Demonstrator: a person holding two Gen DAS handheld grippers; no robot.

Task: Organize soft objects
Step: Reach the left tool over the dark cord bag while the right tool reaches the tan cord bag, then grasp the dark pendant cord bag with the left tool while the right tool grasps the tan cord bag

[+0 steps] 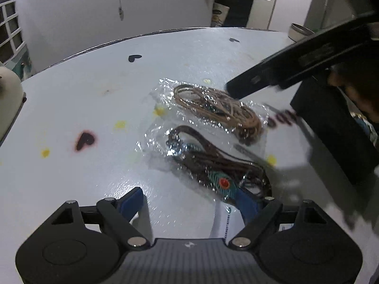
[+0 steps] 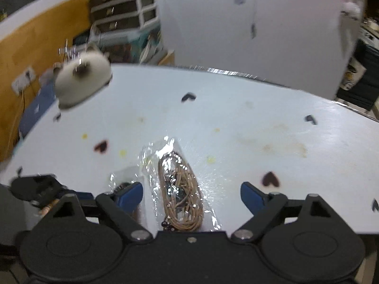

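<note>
Two clear plastic packets lie side by side on the white table [image 1: 71,108]. One holds a tan coiled cord [image 1: 218,108], the other a dark brown cord [image 1: 220,163] with a teal tag. My left gripper [image 1: 189,201] is open, its right finger over the near end of the dark packet. My right gripper [image 2: 191,195] is open and straddles the tan cord packet [image 2: 182,189]; its black fingers [image 1: 284,71] reach in from the right in the left wrist view. The left gripper's body [image 2: 40,189] shows at the left of the right wrist view.
A plush cat toy [image 2: 83,80] sits at the table's far left edge. A black box [image 1: 331,127] stands at the table's right side, with a metal tin [image 1: 299,32] behind it. Heart stickers and yellow spots mark the tabletop.
</note>
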